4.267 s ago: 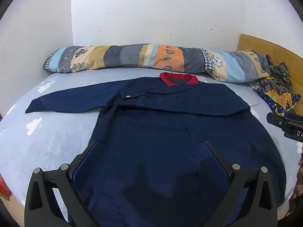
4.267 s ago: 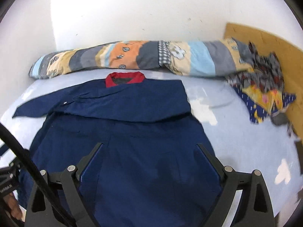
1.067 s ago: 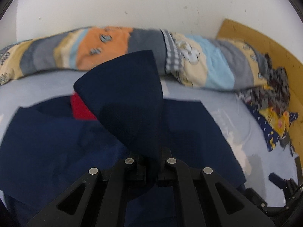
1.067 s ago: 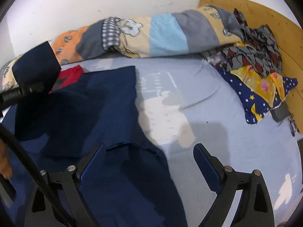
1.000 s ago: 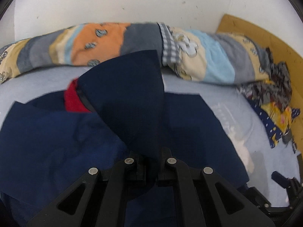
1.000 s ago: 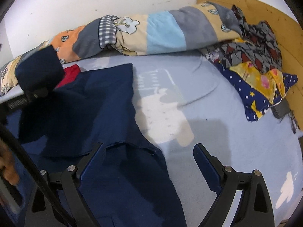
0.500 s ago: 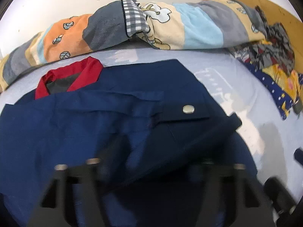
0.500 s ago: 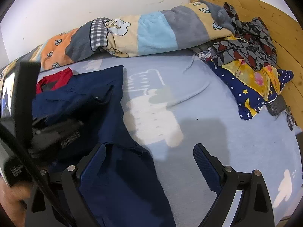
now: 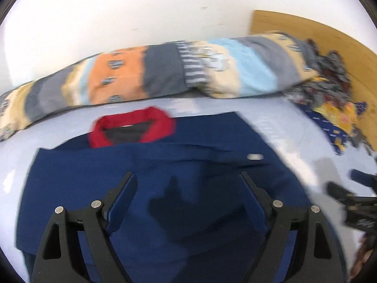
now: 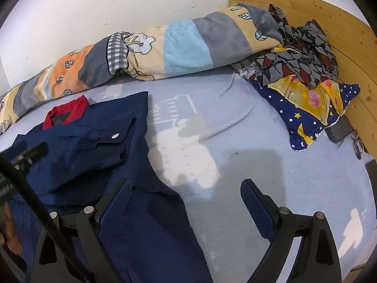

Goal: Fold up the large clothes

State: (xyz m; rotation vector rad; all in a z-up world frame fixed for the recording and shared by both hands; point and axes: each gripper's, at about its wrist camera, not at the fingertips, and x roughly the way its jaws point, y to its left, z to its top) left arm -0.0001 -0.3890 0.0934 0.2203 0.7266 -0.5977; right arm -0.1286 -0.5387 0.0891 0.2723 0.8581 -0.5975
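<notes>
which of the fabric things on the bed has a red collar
The navy jacket lying flat nearest the grippers; the striped quilt and patterned clothes pile have no collar.

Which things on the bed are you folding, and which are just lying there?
For the folding:
- navy shirt with the red collar
- left gripper, jaws opening, nothing between them
- right gripper, open

Just lying about:
- rolled patchwork quilt
- star-print pillow
- heap of patterned clothes
</notes>
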